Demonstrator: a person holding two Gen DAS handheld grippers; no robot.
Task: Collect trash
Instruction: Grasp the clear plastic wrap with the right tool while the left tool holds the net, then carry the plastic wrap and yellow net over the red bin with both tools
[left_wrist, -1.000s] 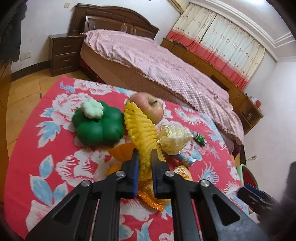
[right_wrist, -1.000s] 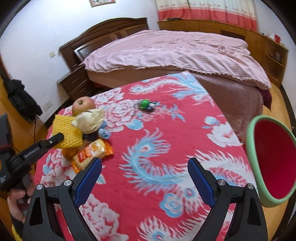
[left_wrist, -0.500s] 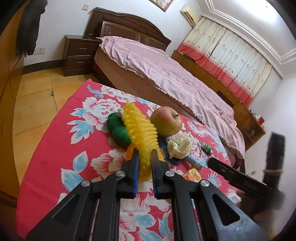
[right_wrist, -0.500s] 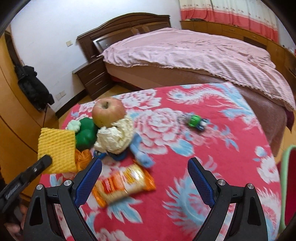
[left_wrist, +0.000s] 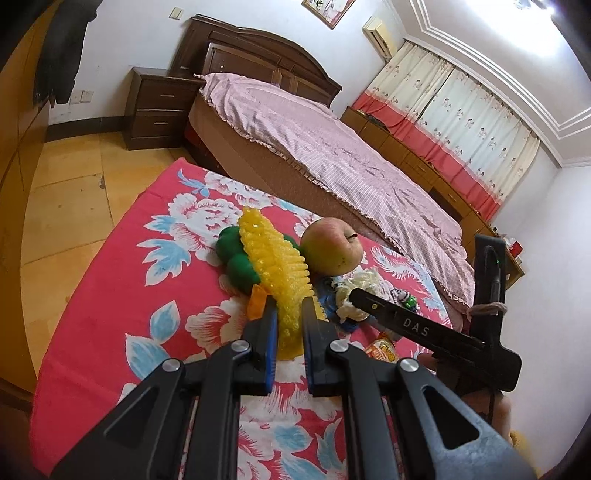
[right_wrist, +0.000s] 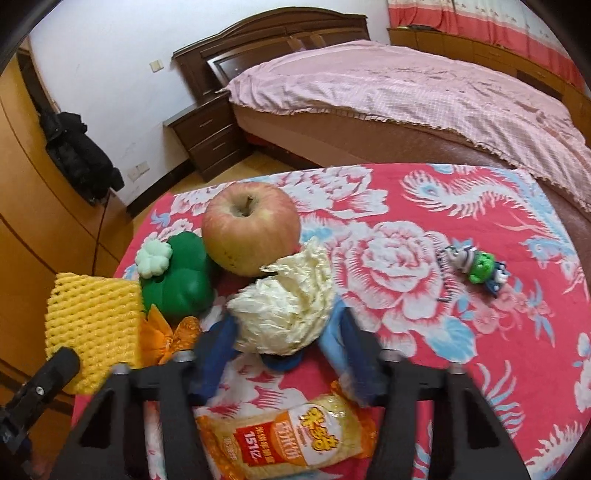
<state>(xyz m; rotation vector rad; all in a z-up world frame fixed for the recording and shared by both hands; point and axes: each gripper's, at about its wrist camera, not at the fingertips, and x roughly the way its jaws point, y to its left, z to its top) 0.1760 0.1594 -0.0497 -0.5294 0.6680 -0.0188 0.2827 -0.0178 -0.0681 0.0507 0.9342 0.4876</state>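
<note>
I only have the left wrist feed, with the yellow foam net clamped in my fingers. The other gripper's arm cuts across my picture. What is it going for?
Observer: The right gripper has one finger on each side of the crumpled white paper ball. The jaws are open, not closed on it.
Operator: I only see a corner of a snack packet. Where does it lie?
Observer: The snack packet lies flat on the cloth just below the right gripper's fingers, nearer than the ball.
Operator: And the green thing behind my foam net?
Observer: It's a green toy pepper with a pale stem cap, right beside the apple.
</note>
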